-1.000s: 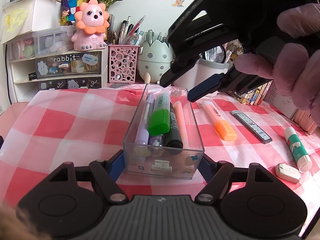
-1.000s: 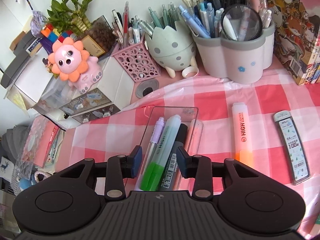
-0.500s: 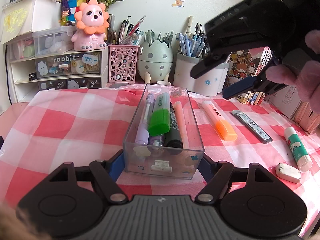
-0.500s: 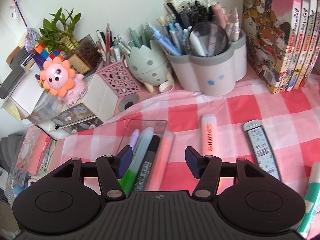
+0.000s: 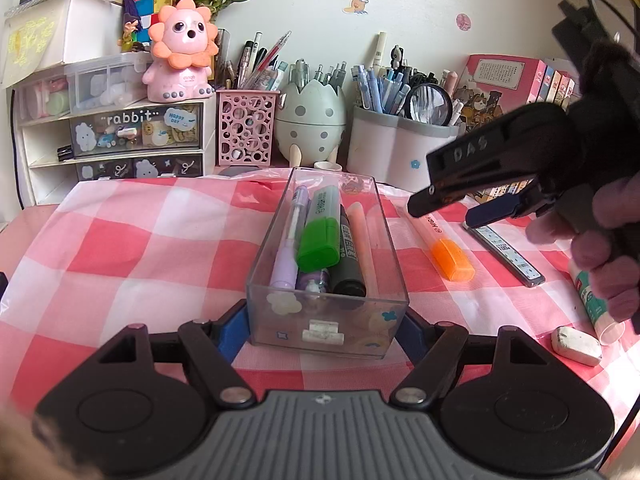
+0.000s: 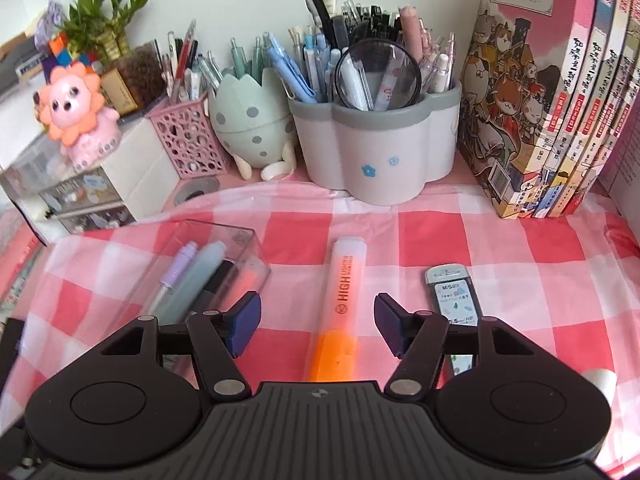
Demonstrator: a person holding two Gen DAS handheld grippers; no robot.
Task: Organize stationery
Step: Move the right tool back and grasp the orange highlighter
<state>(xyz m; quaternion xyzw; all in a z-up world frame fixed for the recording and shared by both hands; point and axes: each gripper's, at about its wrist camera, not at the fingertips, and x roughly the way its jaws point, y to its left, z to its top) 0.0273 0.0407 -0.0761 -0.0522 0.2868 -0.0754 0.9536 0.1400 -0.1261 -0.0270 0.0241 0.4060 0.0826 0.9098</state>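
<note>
step in hand, by my reading: picking up the orange highlighter (image 6: 338,308), which lay on the checked cloth just beside the clear box (image 5: 326,280). my right gripper (image 6: 318,322) tilted down over it, jaws opening, pads clear of it. next i'd need to lower and close. left gripper (image 5: 324,326) clamped the box's near end.

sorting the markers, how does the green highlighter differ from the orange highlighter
The green highlighter lies inside the clear box, on top of other pens; the orange highlighter lies loose on the checked cloth, right of the box. The green one has a pale green body and bright green cap; the orange one has a pale peach body and orange cap. The opening right gripper straddles the orange one without touching; nothing reaches for the green one. Both are chunky capped highlighters, caps toward the cameras.
</note>
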